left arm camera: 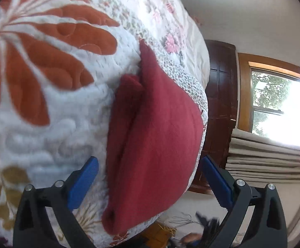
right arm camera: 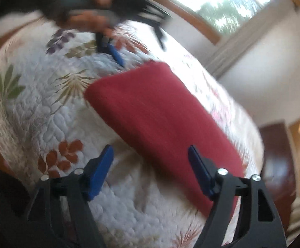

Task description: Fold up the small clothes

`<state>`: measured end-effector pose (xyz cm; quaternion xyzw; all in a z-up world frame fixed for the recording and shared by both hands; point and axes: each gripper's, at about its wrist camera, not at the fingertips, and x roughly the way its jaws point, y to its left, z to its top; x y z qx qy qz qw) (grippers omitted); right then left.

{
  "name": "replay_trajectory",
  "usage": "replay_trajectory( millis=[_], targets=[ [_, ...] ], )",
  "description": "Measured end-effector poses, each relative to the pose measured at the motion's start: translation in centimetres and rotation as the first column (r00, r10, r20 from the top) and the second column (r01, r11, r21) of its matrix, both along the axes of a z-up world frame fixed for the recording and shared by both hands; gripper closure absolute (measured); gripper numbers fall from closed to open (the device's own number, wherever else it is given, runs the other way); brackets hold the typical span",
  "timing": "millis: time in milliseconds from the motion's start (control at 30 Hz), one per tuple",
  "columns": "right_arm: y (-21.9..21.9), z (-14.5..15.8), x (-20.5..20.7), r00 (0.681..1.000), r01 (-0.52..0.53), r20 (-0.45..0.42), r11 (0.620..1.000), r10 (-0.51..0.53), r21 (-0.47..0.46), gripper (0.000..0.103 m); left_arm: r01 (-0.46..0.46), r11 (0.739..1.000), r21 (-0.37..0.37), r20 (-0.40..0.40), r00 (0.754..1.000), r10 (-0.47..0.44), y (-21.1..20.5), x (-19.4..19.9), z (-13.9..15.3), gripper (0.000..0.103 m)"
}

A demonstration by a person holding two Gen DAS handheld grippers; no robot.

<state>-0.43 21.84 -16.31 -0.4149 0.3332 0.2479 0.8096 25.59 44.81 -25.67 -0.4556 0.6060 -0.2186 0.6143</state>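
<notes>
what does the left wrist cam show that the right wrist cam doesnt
Only the left wrist view shows the layered edge of the folded red garment, a stack of beige fabric under the window, and clutter on the floor below the bed edge.

Only the right wrist view shows the person's hand holding the left gripper beyond the garment, plus the garment's flat top face.

Both show the garment lying on the floral quilt, open blue-padded jaws holding nothing, a window and a dark wooden door. The right gripper hovers near the garment's closer end.
</notes>
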Motion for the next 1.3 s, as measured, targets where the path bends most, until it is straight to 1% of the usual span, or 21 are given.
replay_trajectory(
  millis=[33, 133, 233, 300, 333, 533, 667, 733, 800, 900, 967, 1033, 1067, 1100, 1133, 1167, 1233, 1300],
  targets=[
    [1.3, -1.0, -0.5, 0.998, -0.035, 0.053, 0.997, 0.039, -0.064, 0.024, 0.013, 1.0, -0.013, -0.012, 1.0, -0.013, -0.3, -0.2, -0.4, 0.004],
    [3.2, -2.3, -0.2, 0.992, -0.066, 0.101, 0.989, 0.08, -0.133, 0.024, 0.035, 0.999, -0.021, -0.026, 0.999, -0.035, -0.9, 0.4, -1.1, 0.004],
    [4.5, -3.6, 0.5, 0.988, -0.075, 0.123, 0.98, 0.099, -0.186, 0.025, 0.057, 0.998, -0.031, -0.037, 0.998, -0.058, -1.7, 1.1, -2.0, 0.004],
    [5.4, -4.0, 0.7, 0.984, -0.085, 0.135, 0.973, 0.116, -0.213, 0.025, 0.063, 0.997, -0.051, -0.047, 0.997, -0.066, -1.6, 1.5, -2.2, 0.004],
    [5.8, -4.5, 1.0, 0.982, -0.09, 0.14, 0.968, 0.125, -0.233, 0.025, 0.07, 0.995, -0.064, -0.051, 0.996, -0.074, -2.1, 2.4, -2.3, 0.004],
    [8.4, -7.6, 2.2, 0.973, -0.136, 0.131, 0.933, 0.189, -0.333, 0.029, 0.119, 0.987, -0.105, -0.05, 0.991, -0.125, -2.8, 4.6, -2.3, 0.004],
    [10.0, -8.2, 3.4, 0.965, -0.153, 0.147, 0.922, 0.217, -0.356, 0.029, 0.109, 0.986, -0.125, -0.07, 0.991, -0.118, -2.8, 5.2, -2.8, 0.004],
    [10.3, -7.9, 4.3, 0.968, -0.135, 0.153, 0.928, 0.198, -0.347, 0.029, 0.113, 0.985, -0.128, -0.051, 0.991, -0.121, -2.8, 4.8, -2.7, 0.004],
    [10.2, -7.7, 4.9, 0.974, -0.124, 0.141, 0.936, 0.178, -0.331, 0.029, 0.114, 0.985, -0.131, -0.029, 0.993, -0.118, -2.5, 4.3, -2.6, 0.004],
    [9.7, -7.9, 4.6, 0.971, -0.142, 0.134, 0.928, 0.199, -0.346, 0.033, 0.099, 0.986, -0.135, -0.015, 0.995, -0.102, -1.6, 2.8, -2.7, 0.004],
    [9.6, -8.4, 4.3, 0.965, -0.158, 0.142, 0.919, 0.221, -0.36, 0.035, 0.091, 0.987, -0.13, -0.019, 0.995, -0.094, -1.6, 2.4, -2.9, 0.004],
    [10.0, -8.4, 5.1, 0.966, -0.151, 0.146, 0.921, 0.215, -0.359, 0.035, 0.085, 0.99, -0.112, -0.034, 0.995, -0.089, -1.8, 2.6, -3.2, 0.004],
    [10.1, -8.3, 5.8, 0.968, -0.14, 0.146, 0.925, 0.202, -0.352, 0.037, 0.086, 0.991, -0.103, -0.046, 0.995, -0.091, -1.9, 2.7, -3.3, 0.004],
    [10.3, -8.0, 6.8, 0.976, -0.122, 0.132, 0.933, 0.175, -0.338, 0.041, 0.085, 0.992, -0.097, -0.066, 0.994, -0.092, -2.1, 3.0, -3.5, 0.004],
    [10.3, -7.5, 7.5, 0.981, -0.109, 0.118, 0.939, 0.155, -0.325, 0.056, 0.087, 0.991, -0.097, -0.077, 0.993, -0.095, -2.4, 3.4, -3.5, 0.004],
    [10.3, -6.9, 8.0, 0.985, -0.1, 0.104, 0.947, 0.137, -0.306, 0.08, 0.091, 0.991, -0.099, -0.086, 0.991, -0.1, -2.6, 3.6, -3.5, 0.004],
    [10.0, -5.3, 8.4, 0.99, -0.078, 0.098, 0.963, 0.106, -0.257, 0.085, 0.095, 0.99, -0.104, -0.107, 0.989, -0.106, -2.9, 4.0, -3.6, 0.004],
    [9.5, -3.8, 8.7, 0.992, -0.058, 0.095, 0.974, 0.08, -0.219, 0.086, 0.08, 0.989, -0.121, -0.116, 0.989, -0.094, -2.7, 4.1, -3.7, 0.004]
  ],
)
